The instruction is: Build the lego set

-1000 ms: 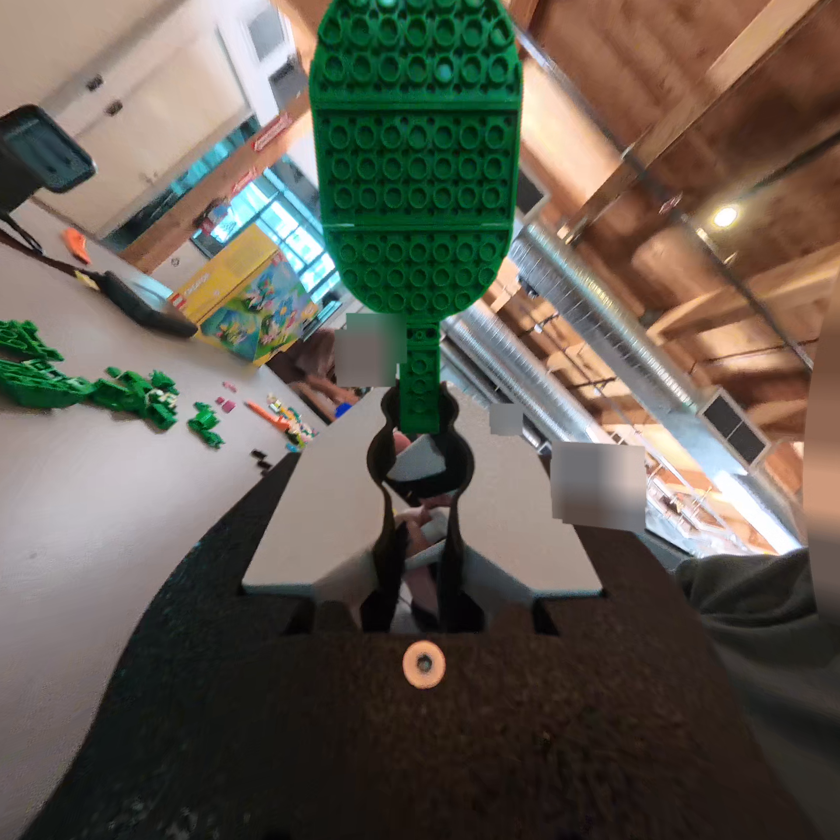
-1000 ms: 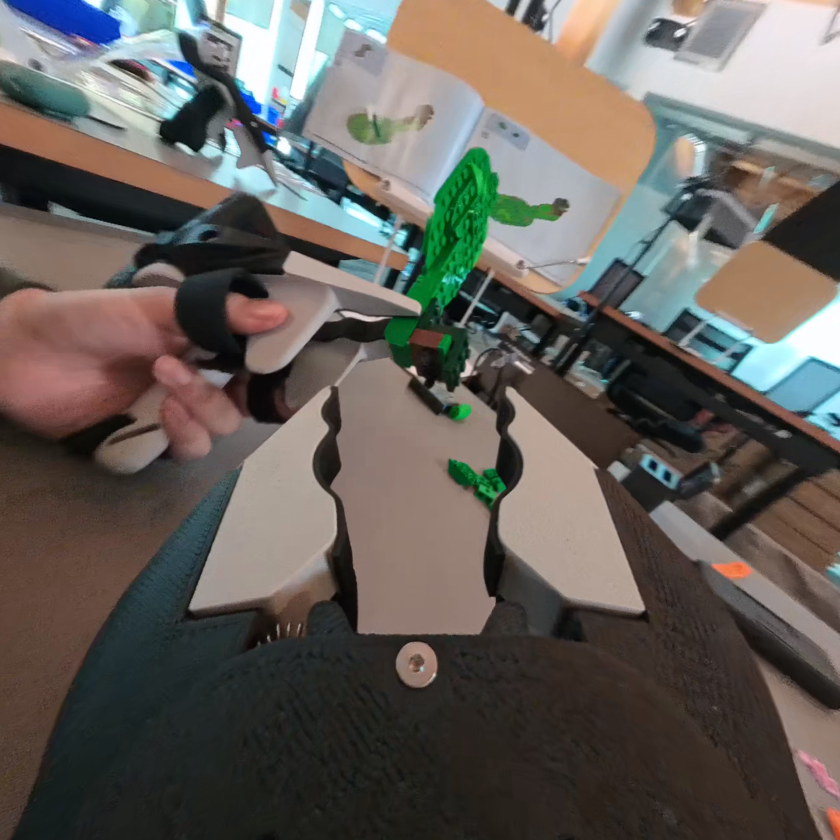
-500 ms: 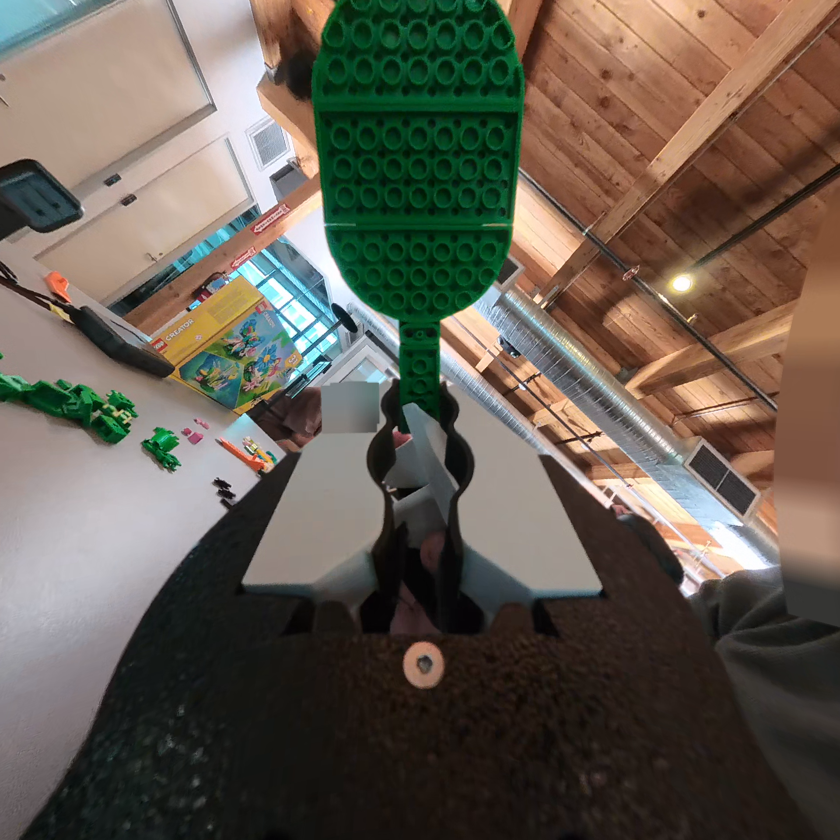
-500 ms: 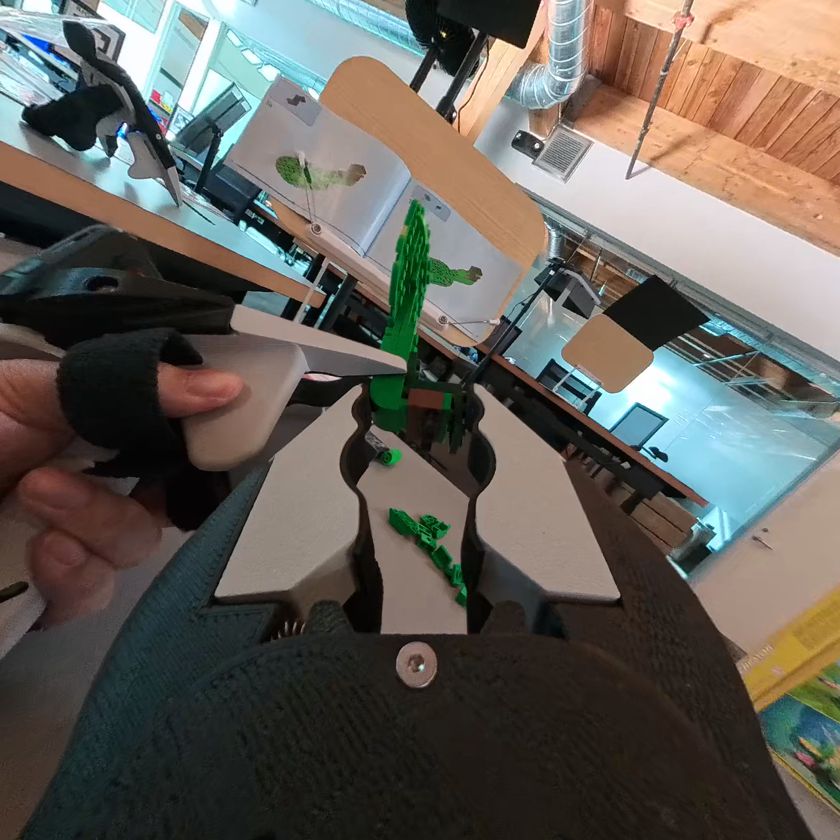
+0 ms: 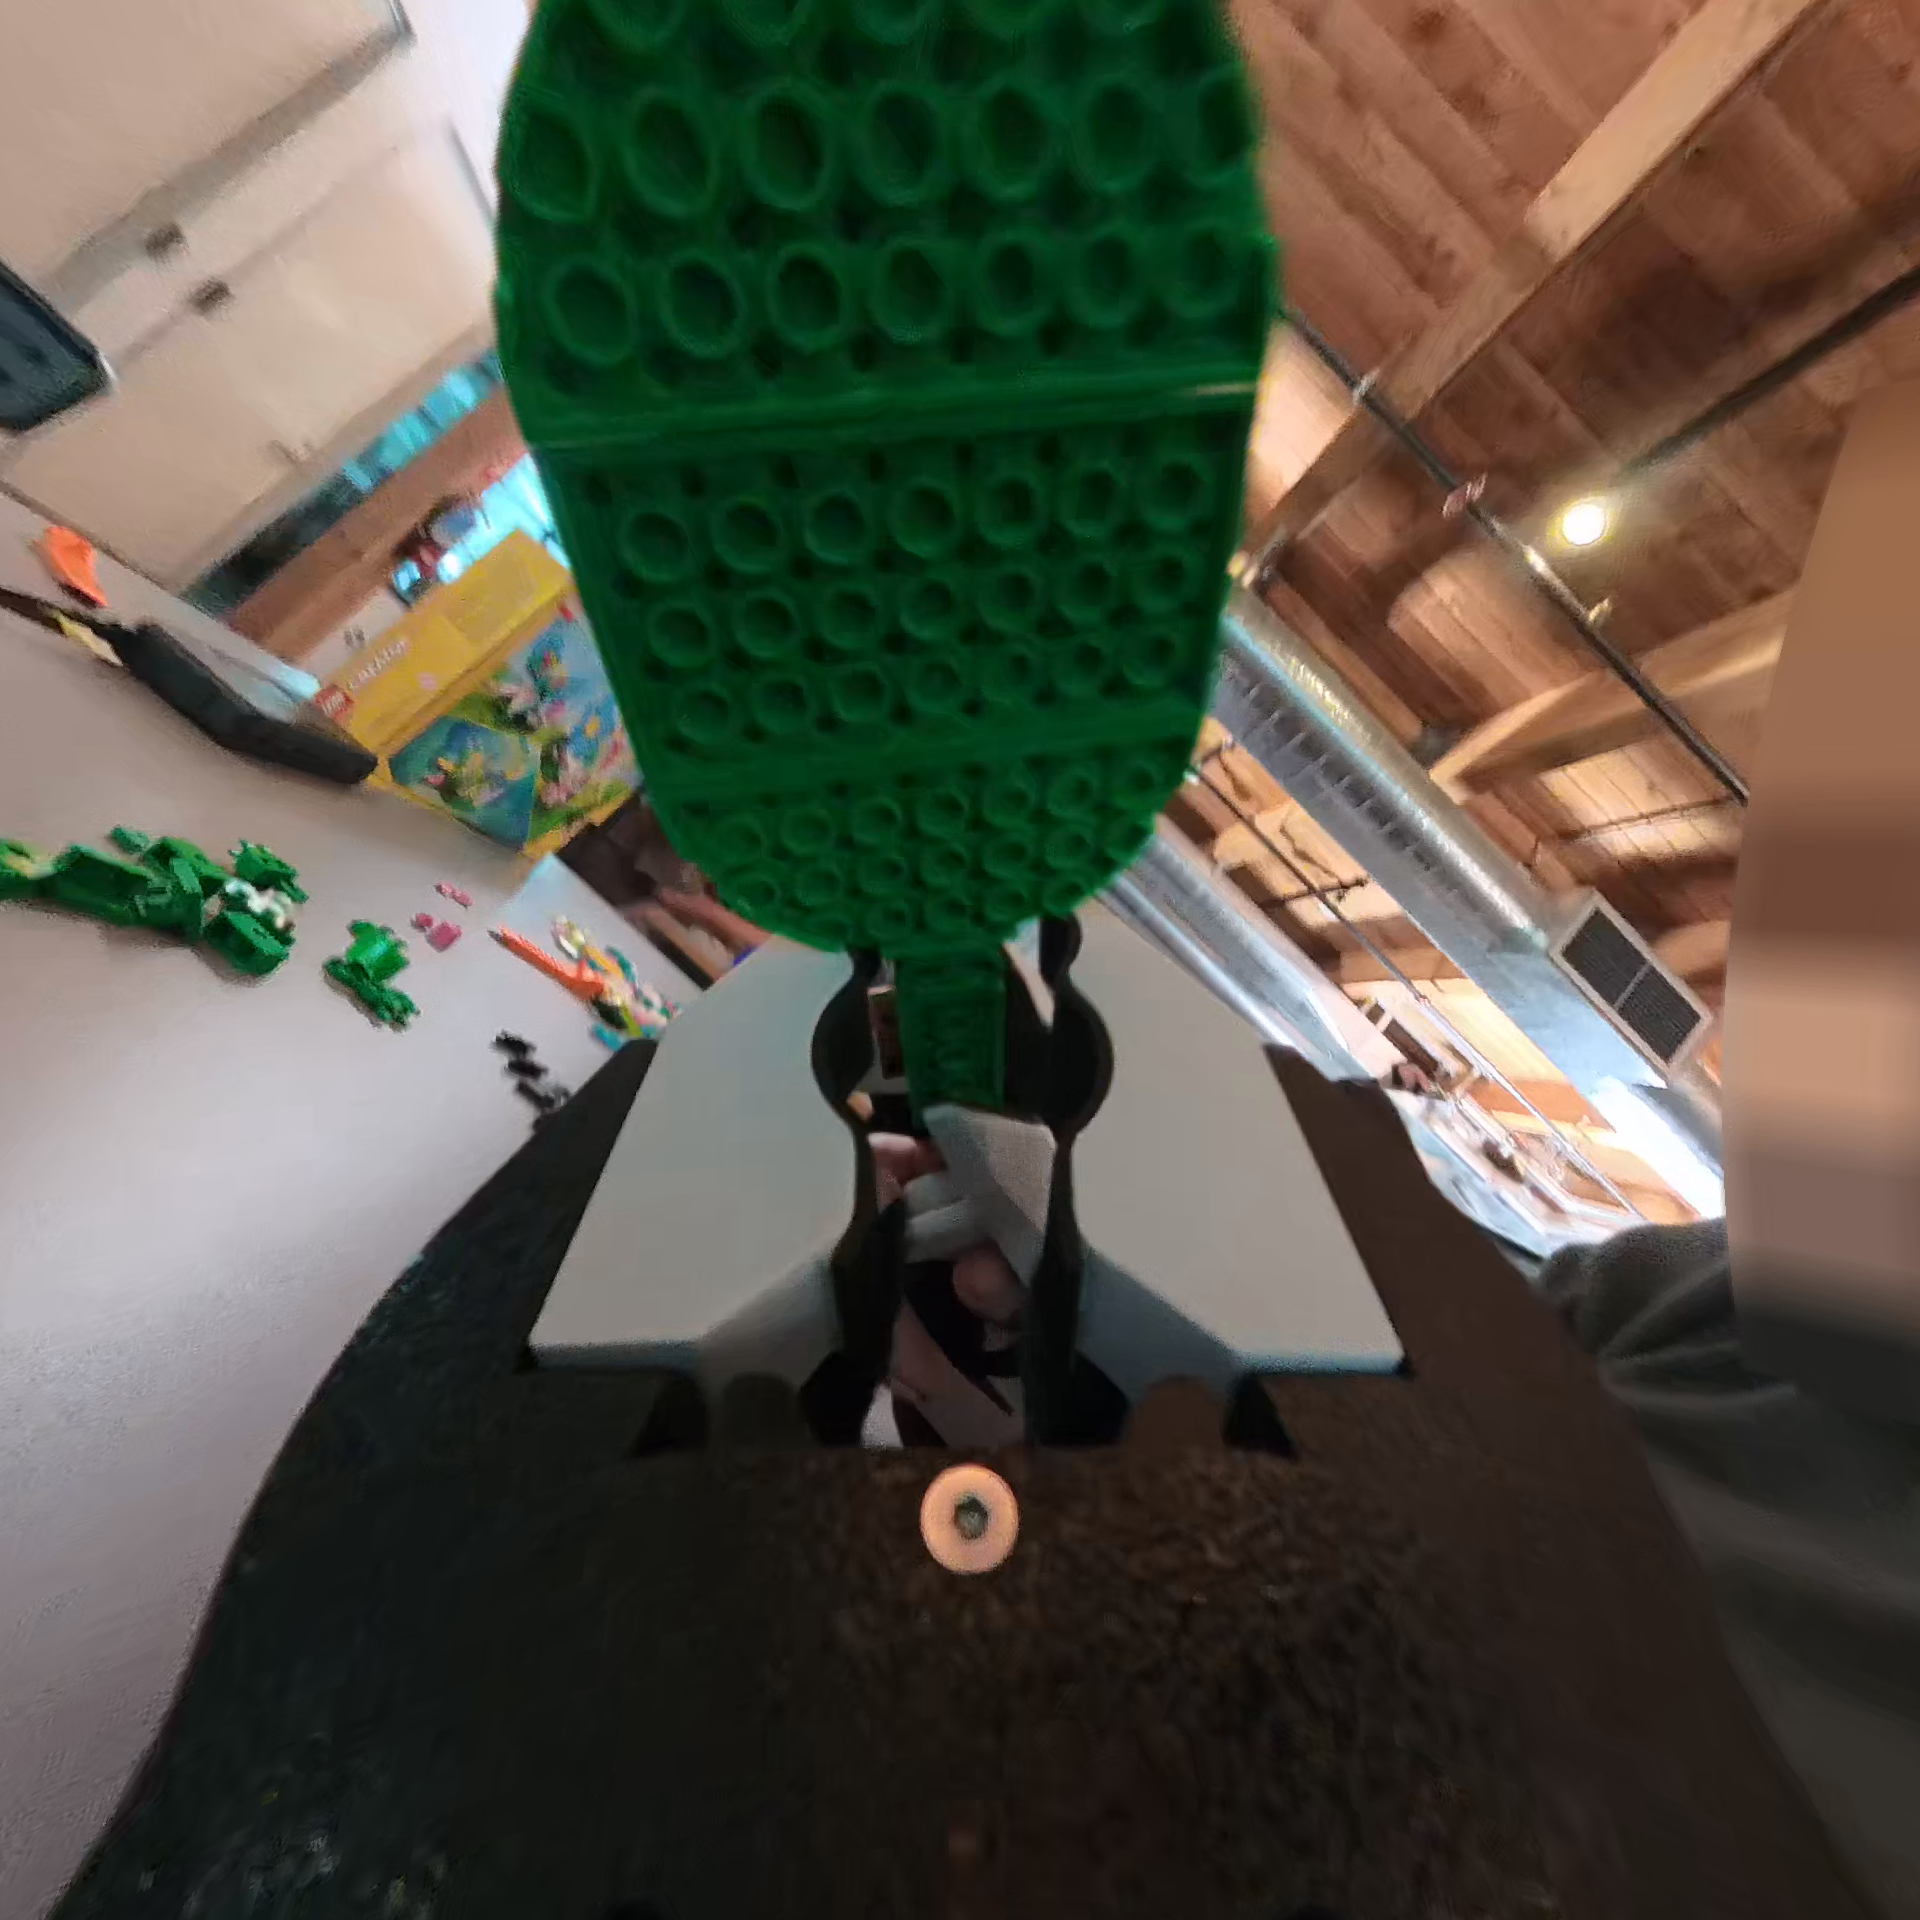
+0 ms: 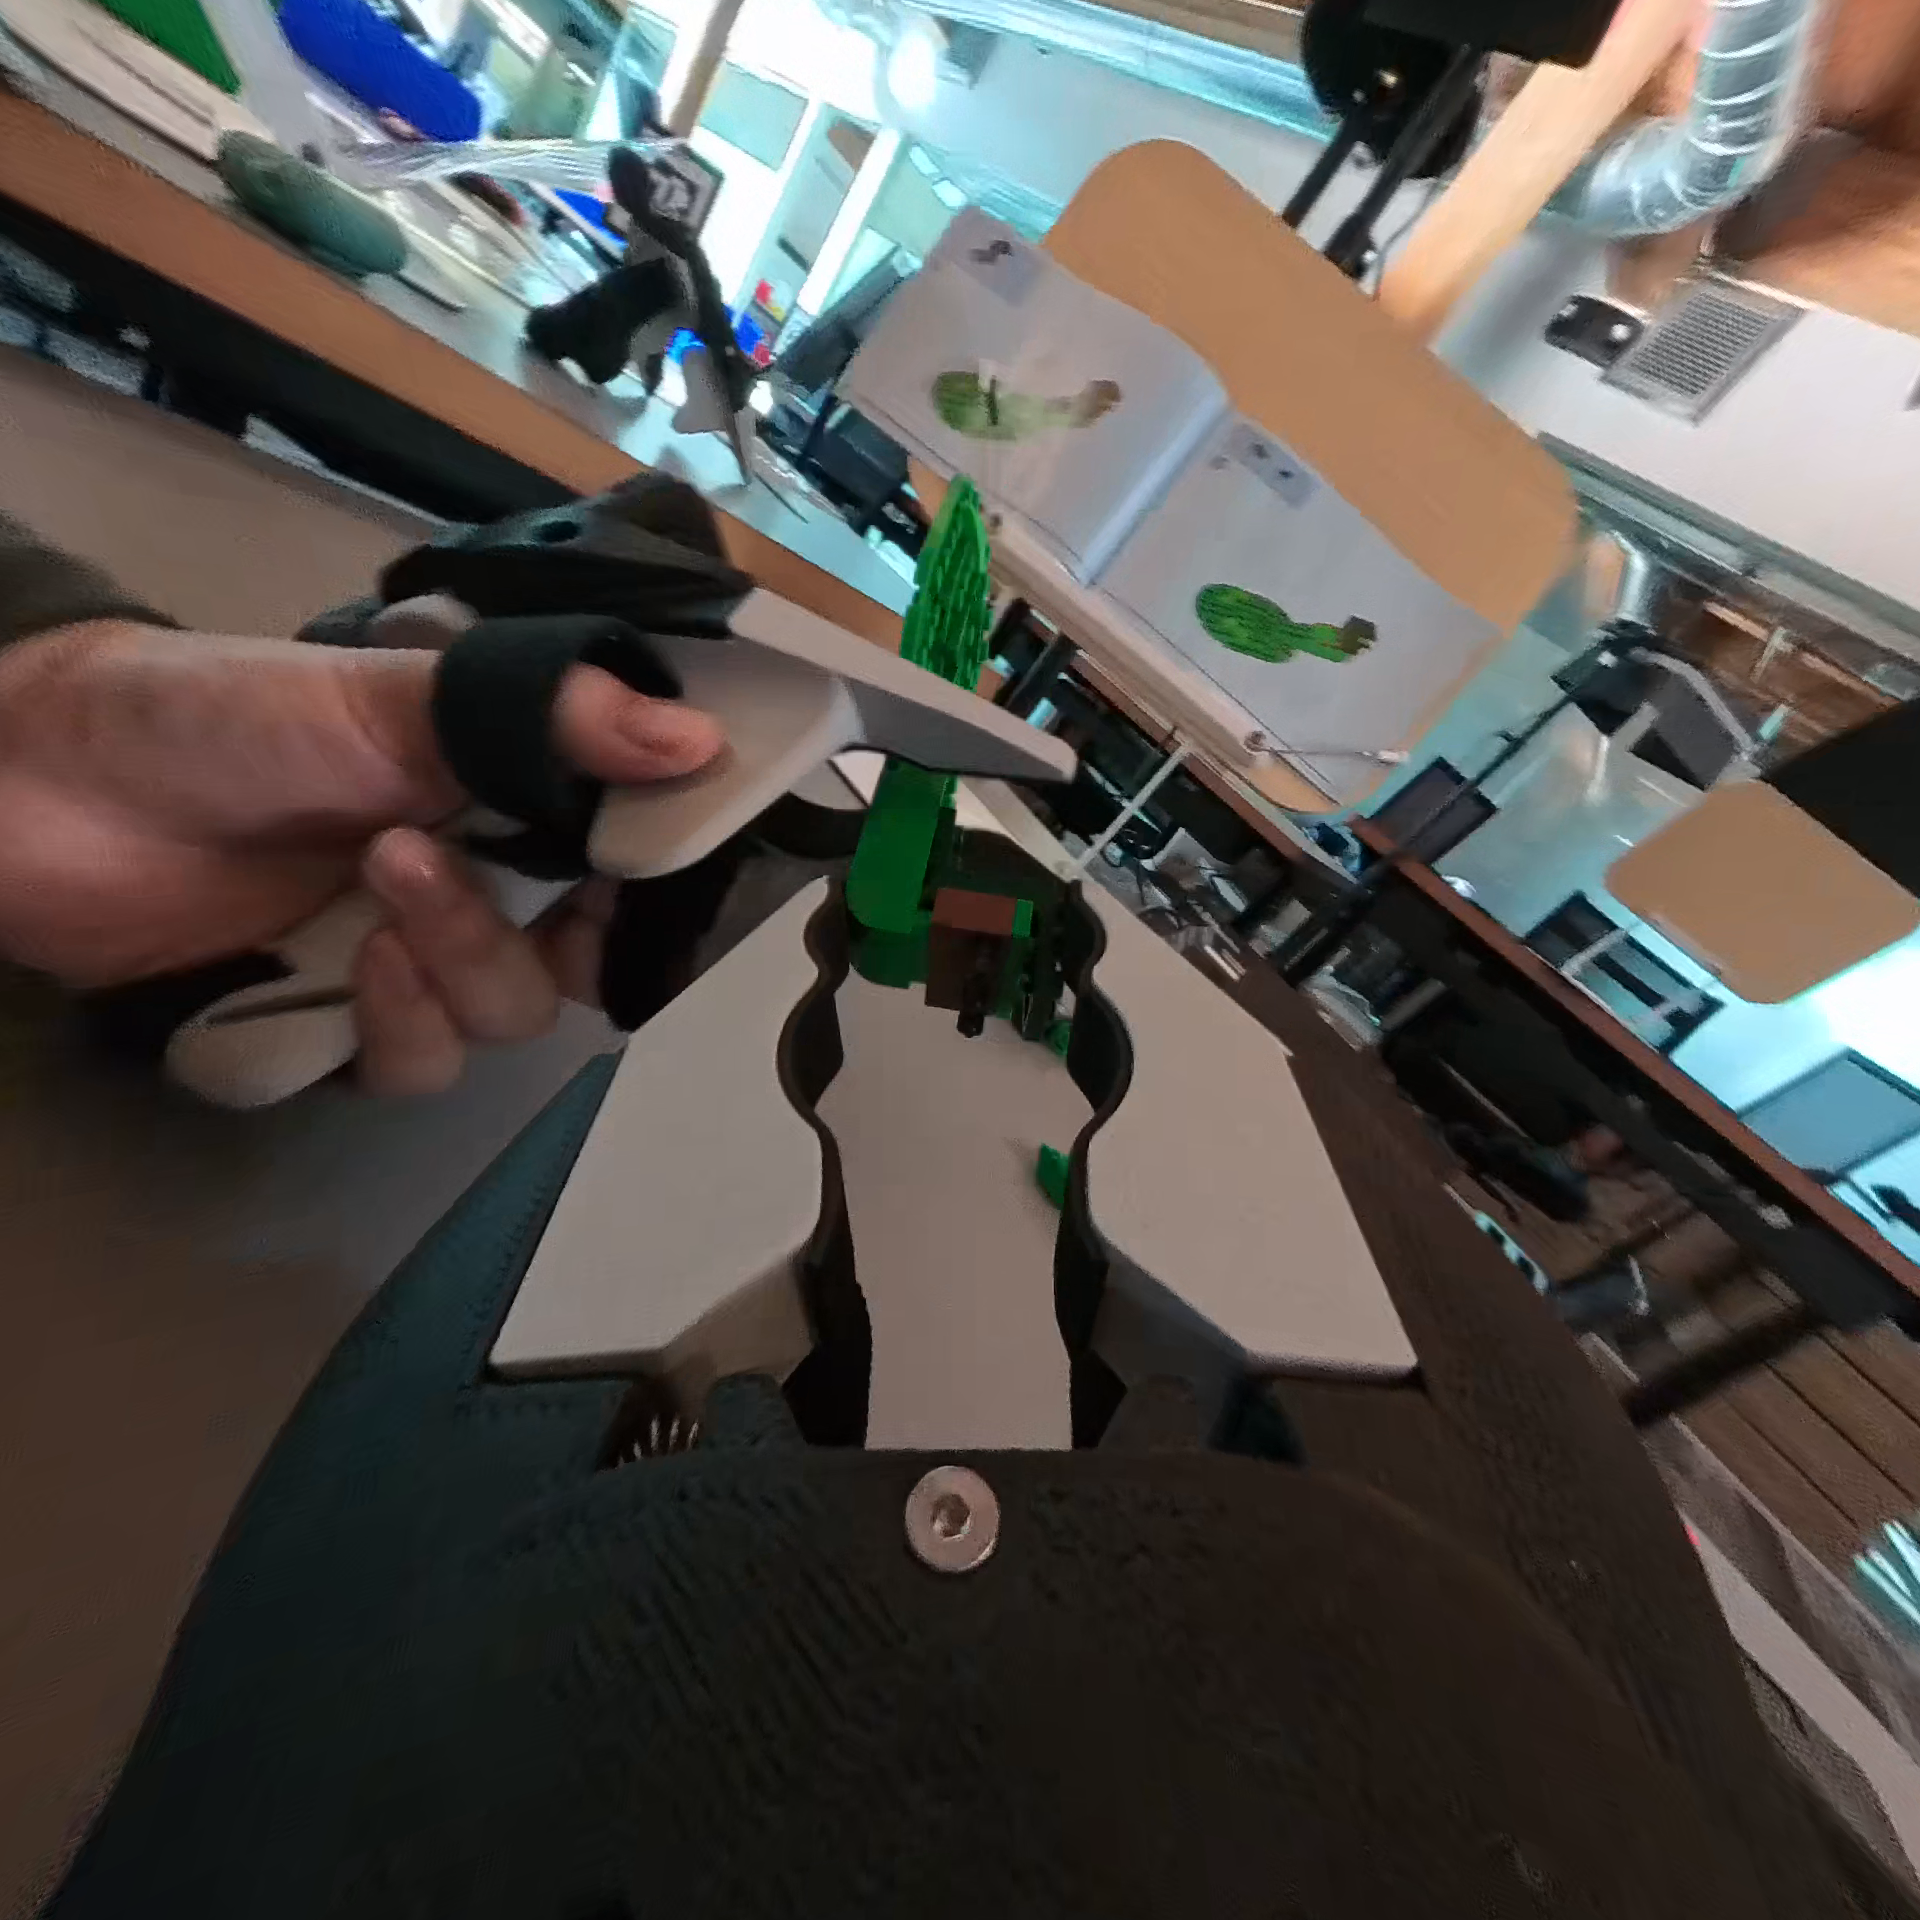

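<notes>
A green leaf-shaped lego plate (image 5: 883, 468) shows its underside and fills the top of the left wrist view. My left gripper (image 5: 956, 997) is shut on its narrow stem (image 5: 951, 1029). In the right wrist view the plate (image 6: 951, 592) stands edge-on, held up off the table, with a brown-and-green block cluster (image 6: 966, 935) at its lower end. My right gripper (image 6: 951, 925) has its jaws closed in around that cluster. The left gripper (image 6: 914, 769) and the hand (image 6: 260, 779) holding it come in from the left.
Loose green pieces (image 5: 187, 894), small coloured pieces (image 5: 582, 977), a yellow lego box (image 5: 488, 707) and a black object (image 5: 239, 717) lie on the table. An open instruction booklet (image 6: 1143, 468) stands on a holder behind. One green piece (image 6: 1051, 1174) lies under the right gripper. Only a small space, under 4 cm, lies between the two pairs of fingers.
The right gripper narrowed from wide open to closed around the block cluster. The plate now looms larger and closer in the left wrist view. Both views have swung.
</notes>
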`<state>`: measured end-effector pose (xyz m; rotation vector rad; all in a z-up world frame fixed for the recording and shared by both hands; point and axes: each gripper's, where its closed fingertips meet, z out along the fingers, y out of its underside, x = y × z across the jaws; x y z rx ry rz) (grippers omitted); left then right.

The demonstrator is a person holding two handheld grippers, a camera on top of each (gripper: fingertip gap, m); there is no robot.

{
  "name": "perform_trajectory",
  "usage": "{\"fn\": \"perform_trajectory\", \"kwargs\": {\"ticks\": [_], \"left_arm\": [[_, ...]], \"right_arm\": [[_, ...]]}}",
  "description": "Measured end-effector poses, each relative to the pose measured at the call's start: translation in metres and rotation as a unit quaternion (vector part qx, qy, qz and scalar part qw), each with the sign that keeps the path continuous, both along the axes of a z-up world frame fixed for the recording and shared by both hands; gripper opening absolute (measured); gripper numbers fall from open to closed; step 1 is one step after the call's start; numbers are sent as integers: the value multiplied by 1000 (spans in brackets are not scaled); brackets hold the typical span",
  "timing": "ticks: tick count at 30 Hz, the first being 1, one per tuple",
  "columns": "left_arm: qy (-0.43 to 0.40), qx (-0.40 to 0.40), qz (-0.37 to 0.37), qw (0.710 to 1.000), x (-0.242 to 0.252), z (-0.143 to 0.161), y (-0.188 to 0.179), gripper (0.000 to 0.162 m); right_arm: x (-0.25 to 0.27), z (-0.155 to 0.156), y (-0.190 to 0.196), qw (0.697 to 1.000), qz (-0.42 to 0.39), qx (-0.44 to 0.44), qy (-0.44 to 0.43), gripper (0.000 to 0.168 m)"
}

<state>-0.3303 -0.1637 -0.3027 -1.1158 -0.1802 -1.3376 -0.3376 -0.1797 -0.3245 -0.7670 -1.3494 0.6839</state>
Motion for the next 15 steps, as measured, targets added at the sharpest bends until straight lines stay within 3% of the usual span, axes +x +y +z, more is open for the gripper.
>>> {"fn": "perform_trajectory", "kwargs": {"ticks": [3,10,15], "left_arm": [[10,-16,-40,999,9,-4,1,31],[51,-24,-29,998,16,-8,2,13],[46,-4,-5,999,7,-3,-1,12]], "right_arm": [[0,-5,-7,999,33,4,-18,40],[6,-4,-7,998,59,-17,-4,41],[9,1,-10,990,98,-103,2,50]]}}
